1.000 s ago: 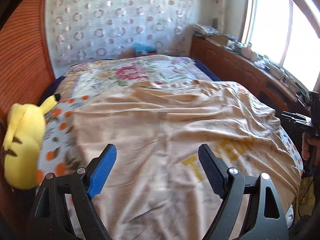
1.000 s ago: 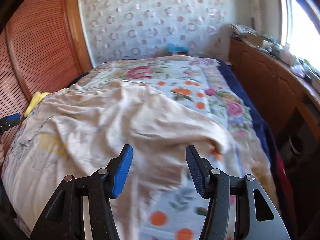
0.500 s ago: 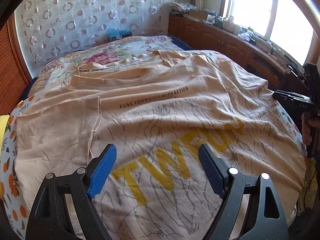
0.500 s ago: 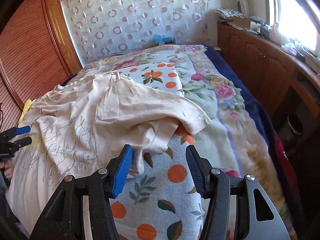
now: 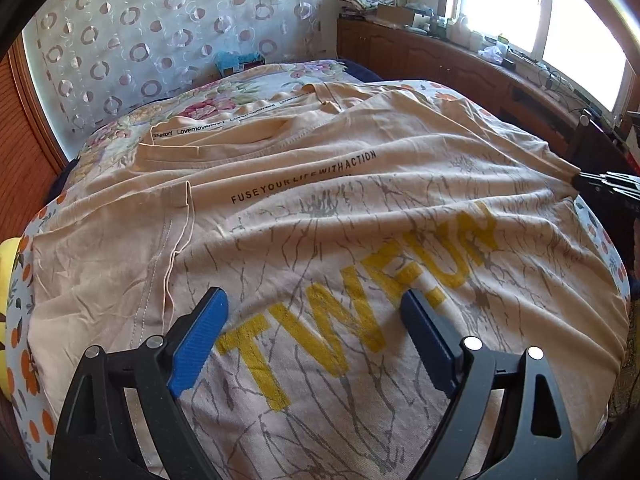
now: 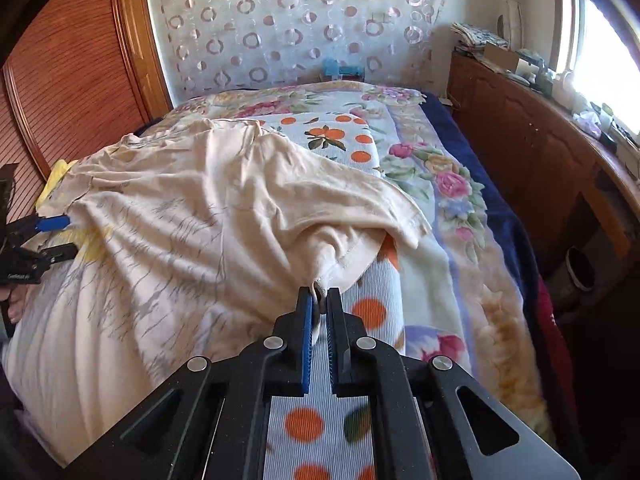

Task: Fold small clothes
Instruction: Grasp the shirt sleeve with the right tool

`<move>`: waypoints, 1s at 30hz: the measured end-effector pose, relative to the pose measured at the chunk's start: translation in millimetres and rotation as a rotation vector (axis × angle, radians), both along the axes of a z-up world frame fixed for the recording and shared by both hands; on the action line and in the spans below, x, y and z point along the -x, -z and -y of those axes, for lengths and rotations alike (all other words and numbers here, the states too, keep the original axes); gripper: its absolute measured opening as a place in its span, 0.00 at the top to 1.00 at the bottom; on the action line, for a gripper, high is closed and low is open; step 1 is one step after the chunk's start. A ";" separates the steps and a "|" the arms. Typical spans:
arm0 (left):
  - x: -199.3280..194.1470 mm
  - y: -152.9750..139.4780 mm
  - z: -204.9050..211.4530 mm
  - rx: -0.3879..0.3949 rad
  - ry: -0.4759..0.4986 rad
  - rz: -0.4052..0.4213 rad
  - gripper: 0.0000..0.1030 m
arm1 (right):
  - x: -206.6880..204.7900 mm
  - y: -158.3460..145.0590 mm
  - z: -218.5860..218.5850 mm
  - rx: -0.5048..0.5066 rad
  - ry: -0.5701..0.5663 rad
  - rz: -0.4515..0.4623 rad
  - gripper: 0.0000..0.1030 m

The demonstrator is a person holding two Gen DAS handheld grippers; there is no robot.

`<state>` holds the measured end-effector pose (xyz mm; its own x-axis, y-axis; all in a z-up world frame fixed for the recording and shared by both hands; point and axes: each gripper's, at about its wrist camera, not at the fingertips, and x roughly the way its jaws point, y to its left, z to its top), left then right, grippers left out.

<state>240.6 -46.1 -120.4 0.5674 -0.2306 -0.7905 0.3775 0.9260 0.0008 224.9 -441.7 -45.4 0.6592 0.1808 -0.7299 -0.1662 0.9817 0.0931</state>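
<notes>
Bed [image 6: 472,216], circle-patterned curtain [image 6: 280,20] behind, wooden cabinet [image 6: 532,152] under bright window [image 5: 520,12].

Matt, creased cotton T-shirt [image 5: 320,208]; ribbed blanket [image 6: 368,304].

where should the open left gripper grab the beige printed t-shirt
Take the beige printed t-shirt at its near hem below the yellow lettering, coming in low from the bed's near edge with the left gripper. The right gripper already pinches the opposite side.
</notes>
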 end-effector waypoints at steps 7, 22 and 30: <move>-1.0 -0.5 0.4 -0.001 0.000 0.000 0.13 | 1.7 -1.3 23.5 -0.058 0.065 -0.016 0.83; 6.3 -22.8 9.2 0.068 0.004 0.019 0.13 | -83.3 28.4 76.1 -0.268 0.161 -0.073 0.46; 19.9 -44.8 6.6 0.110 0.011 0.079 0.13 | -98.9 19.2 79.6 -0.239 0.146 -0.058 0.90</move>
